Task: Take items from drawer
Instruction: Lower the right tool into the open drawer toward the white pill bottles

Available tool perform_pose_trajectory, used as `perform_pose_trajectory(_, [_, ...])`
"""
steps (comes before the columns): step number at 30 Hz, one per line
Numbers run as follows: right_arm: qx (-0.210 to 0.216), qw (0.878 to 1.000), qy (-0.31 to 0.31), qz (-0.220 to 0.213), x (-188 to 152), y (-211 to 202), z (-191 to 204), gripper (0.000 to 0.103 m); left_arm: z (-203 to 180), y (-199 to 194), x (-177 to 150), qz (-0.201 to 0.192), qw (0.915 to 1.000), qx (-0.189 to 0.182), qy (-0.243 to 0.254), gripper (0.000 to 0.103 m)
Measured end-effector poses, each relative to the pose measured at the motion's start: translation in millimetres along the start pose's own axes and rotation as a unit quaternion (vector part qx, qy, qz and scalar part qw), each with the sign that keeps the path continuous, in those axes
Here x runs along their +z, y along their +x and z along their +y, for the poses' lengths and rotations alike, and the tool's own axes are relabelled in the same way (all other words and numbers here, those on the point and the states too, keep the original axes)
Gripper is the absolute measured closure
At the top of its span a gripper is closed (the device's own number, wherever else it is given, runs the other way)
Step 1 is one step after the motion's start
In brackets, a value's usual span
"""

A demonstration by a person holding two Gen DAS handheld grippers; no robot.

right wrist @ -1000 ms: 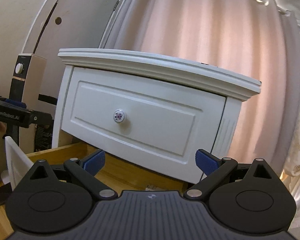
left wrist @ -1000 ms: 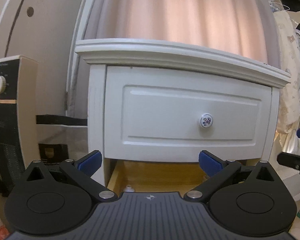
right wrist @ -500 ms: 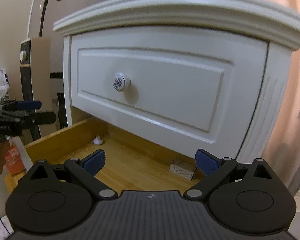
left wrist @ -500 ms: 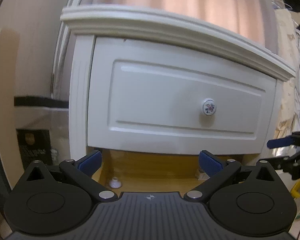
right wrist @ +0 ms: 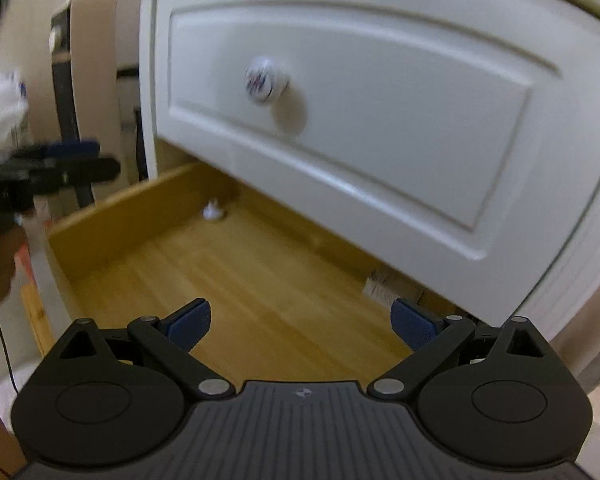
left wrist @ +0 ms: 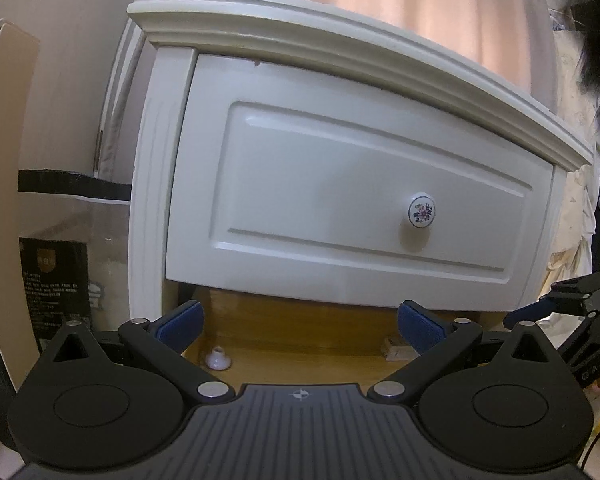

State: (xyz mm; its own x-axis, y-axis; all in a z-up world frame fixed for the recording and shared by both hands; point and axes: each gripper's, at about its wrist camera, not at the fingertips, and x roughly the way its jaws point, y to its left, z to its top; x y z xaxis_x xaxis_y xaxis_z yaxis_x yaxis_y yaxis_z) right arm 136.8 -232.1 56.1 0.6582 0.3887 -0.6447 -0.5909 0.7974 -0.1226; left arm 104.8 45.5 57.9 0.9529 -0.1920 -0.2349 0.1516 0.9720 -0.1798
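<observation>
Left wrist view: left tongs (left wrist: 299, 320) spread wide, nothing between them. Just ahead sits the pulled-out wooden drawer (left wrist: 300, 332) with two items: one small white knob-like piece (left wrist: 217, 359) near the left pad, one small box (left wrist: 398, 347) by the right pad. Above is one closed white drawer front (left wrist: 360, 208) with one floral knob (left wrist: 421, 211). Right wrist view's blurry, but the right tongs (right wrist: 302, 320) also gape empty over the drawer floor, box (right wrist: 390, 286) ahead of the right pad.
</observation>
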Motion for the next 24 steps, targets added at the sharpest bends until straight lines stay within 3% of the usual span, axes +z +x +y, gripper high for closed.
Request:
perform_pose_trajectory(7, [-0.01,0.999,-0.026,0.045,2,3,5,0.0,-7,0,-4,0.007,0.9999,-0.005,0.006,0.0])
perform_pose_trajectory(20, [-0.012,0.996,-0.047,0.07,1,9,18,0.0,-12,-3,-6,0.02,0.9996,0.015,0.014,0.0])
perform_pose_trajectory(24, [-0.023,0.994,-0.078,0.072,5,10,22,0.0,-12,-5,-7,0.015,0.9995,0.022,0.018,0.0])
